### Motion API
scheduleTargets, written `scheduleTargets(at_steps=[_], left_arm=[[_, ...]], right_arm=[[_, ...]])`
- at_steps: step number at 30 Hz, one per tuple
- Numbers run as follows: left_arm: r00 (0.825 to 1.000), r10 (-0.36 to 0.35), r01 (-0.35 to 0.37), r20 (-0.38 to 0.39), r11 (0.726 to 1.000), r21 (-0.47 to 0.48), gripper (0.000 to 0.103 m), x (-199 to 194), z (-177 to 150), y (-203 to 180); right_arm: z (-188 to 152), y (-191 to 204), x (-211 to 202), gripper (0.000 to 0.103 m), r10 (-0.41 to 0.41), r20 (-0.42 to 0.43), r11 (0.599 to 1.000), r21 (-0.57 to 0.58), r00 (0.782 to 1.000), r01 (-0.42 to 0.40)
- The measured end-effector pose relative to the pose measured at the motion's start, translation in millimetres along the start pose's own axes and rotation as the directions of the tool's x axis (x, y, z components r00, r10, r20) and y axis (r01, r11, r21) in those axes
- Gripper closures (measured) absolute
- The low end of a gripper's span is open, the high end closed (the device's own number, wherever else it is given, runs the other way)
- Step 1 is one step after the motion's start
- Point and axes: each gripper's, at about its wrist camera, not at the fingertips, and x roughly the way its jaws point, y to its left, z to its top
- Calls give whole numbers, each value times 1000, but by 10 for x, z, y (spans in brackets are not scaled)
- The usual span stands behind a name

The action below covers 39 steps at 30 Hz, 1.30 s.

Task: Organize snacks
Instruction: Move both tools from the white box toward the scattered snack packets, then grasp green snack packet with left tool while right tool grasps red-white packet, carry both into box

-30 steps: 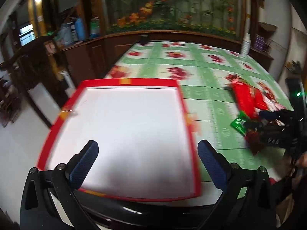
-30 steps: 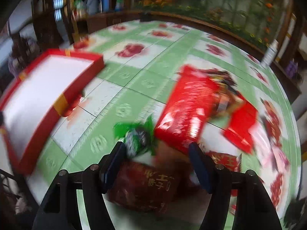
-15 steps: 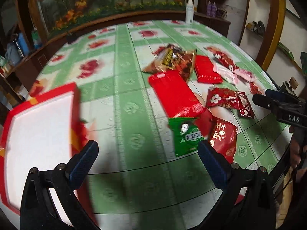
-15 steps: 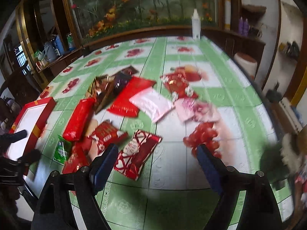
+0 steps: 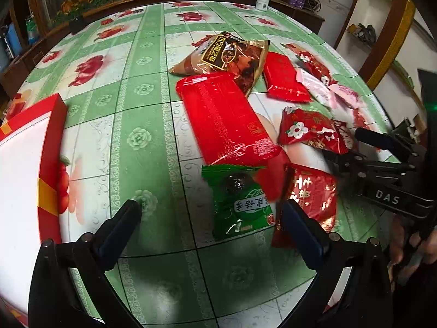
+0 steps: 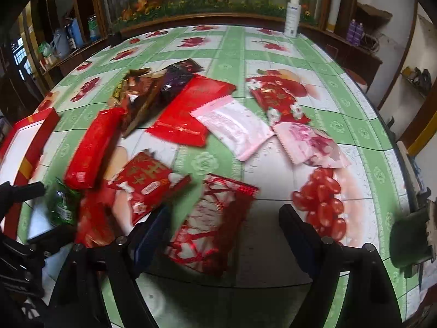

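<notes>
A round table (image 5: 142, 63) under a green-and-white cloth printed with red fruit fills both views, with a planted glass case and wooden shelving behind it and a white spray bottle (image 6: 292, 16) at the far edge. At the left sits a red box with a white floor (image 5: 52, 147). Right of it lies the snack pile: a green packet with Chinese characters (image 5: 240, 196), a long red pack (image 5: 226, 117), a brown bag with gold lettering (image 5: 226, 54), and a dark red pouch with gold characters (image 5: 311, 191). The left gripper (image 5: 210, 218) hovers low over the green packet, jaws wide apart, holding nothing. Farther right, the right gripper (image 6: 224, 221), marked "DAS" on its body, is also spread wide and empty above a red-and-white patterned packet (image 6: 213, 221); pink wrappers (image 6: 235, 125) lie beyond.
</notes>
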Motion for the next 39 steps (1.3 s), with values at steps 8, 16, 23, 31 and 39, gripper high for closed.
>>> scheduleTargets(at_steps=[8,16,23,31,39], left_arm=[[998,22,-25,54,999,47,67,-91,13,56],[995,-79,79,63,997,1,69,-191,-34,248],[990,-59,60,131,998,-7,69,-511,-130,347],[961,87,-64,264,993,-96,69,-1076,-278,801],[937,274,-223,218,947,-232,69,-1148,-558,1469]], right_arm=[[56,52,-65,69,9,0,1000,-7,1000,-9],[-52,-165,-132,73,74,-11,995,62,997,-73],[-102,-245,-373,74,130,21,988,80,991,-132],[105,372,-632,74,332,77,943,-41,940,-330],[442,1651,-426,74,510,17,846,-190,860,-498]])
